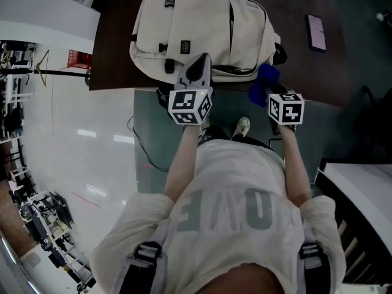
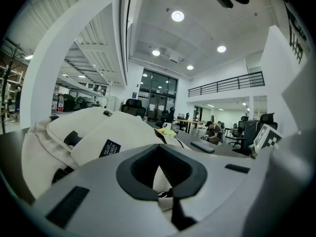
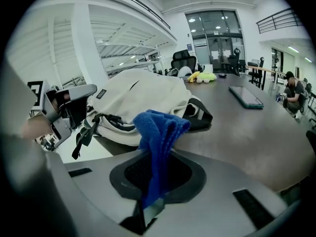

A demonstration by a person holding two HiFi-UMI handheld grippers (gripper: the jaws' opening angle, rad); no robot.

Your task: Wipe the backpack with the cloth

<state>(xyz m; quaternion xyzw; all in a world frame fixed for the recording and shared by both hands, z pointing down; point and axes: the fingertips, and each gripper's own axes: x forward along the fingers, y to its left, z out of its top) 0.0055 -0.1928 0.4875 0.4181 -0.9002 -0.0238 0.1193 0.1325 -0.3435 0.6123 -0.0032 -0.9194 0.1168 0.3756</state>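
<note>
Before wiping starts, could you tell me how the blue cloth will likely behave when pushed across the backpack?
The blue cloth probably flops: it bunches and folds above the right hand-held gripper clamping it. Its fuzzy weave likely drags rather than slides on the backpack.

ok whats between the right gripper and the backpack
Just the blue cloth the right gripper holds, then bare tabletop before the backpack, per right gripper view.

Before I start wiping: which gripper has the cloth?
The right gripper, jaws shut on the blue cloth; the left gripper pinches only cream backpack fabric.
</note>
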